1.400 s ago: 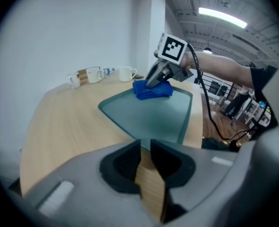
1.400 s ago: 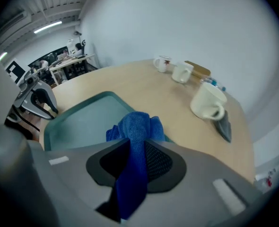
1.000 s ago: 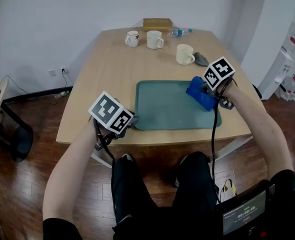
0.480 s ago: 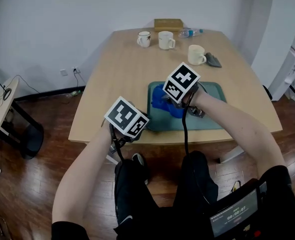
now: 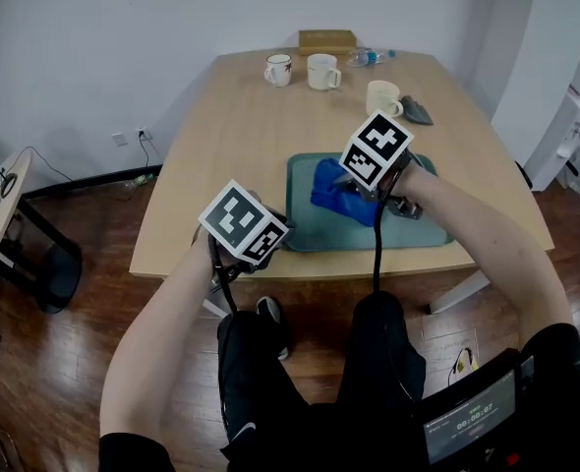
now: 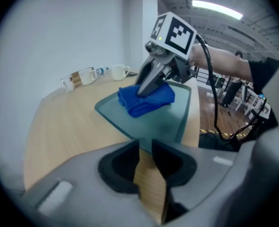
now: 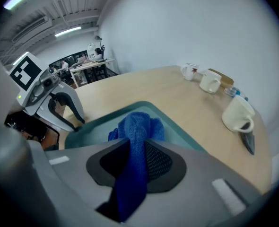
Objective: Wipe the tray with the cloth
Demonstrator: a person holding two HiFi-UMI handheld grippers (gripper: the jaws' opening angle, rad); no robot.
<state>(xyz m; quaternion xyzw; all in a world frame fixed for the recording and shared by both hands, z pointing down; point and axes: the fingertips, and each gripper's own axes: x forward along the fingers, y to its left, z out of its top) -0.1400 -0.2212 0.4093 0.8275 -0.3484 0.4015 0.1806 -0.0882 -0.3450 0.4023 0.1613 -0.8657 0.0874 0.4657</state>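
The teal tray (image 5: 423,226) lies on the wooden table near its front edge. A blue cloth (image 5: 334,187) rests bunched on the tray's left half, and my right gripper (image 5: 356,193) is shut on it, pressing it down. In the right gripper view the cloth (image 7: 137,124) runs up between the pads onto the tray (image 7: 97,129). My left gripper (image 5: 270,240) hovers at the table's front edge by the tray's near left corner. Its jaws (image 6: 146,145) are opening from a narrow gap; only table wood shows between them. The cloth (image 6: 146,98) and right gripper (image 6: 151,82) lie ahead.
Three mugs (image 5: 277,69) (image 5: 321,71) (image 5: 383,97) stand at the table's far side, with a wooden box (image 5: 327,40), a plastic bottle (image 5: 369,57) and a dark grey object (image 5: 415,112). The floor drops off just behind the left gripper. A desk stands at far left.
The right gripper swept the cloth from the tray's right end to its left end, then came slightly back right. The left gripper stayed at the table's front edge.
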